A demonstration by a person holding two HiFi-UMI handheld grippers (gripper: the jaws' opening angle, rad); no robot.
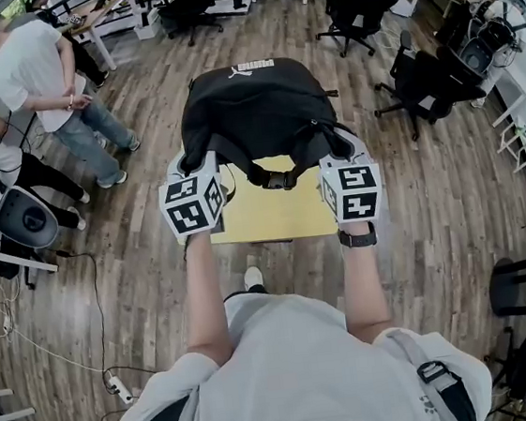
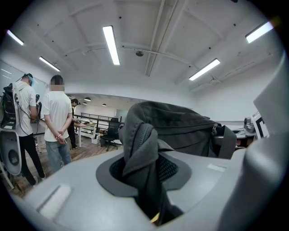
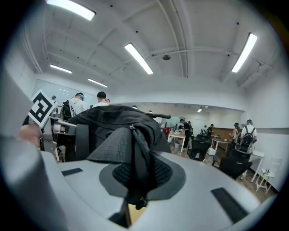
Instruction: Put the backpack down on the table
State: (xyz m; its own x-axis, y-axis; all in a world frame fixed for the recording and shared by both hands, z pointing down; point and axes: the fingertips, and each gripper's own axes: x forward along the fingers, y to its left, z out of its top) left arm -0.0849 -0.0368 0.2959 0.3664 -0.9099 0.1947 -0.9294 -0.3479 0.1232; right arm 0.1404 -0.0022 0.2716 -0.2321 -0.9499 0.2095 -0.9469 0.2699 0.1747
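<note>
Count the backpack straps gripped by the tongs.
2. One strap is clamped in the left tongs; the other strap is clamped in the right tongs. Both belong to the black backpack. Further straps may be hidden.

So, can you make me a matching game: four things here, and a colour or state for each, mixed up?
1 backpack
2 table
3 left gripper
4 person in white T-shirt

A yellow top
B standing, hands behind back
C black, held up
D shut on a strap

Pairs: 1-C, 2-A, 3-D, 4-B
</note>
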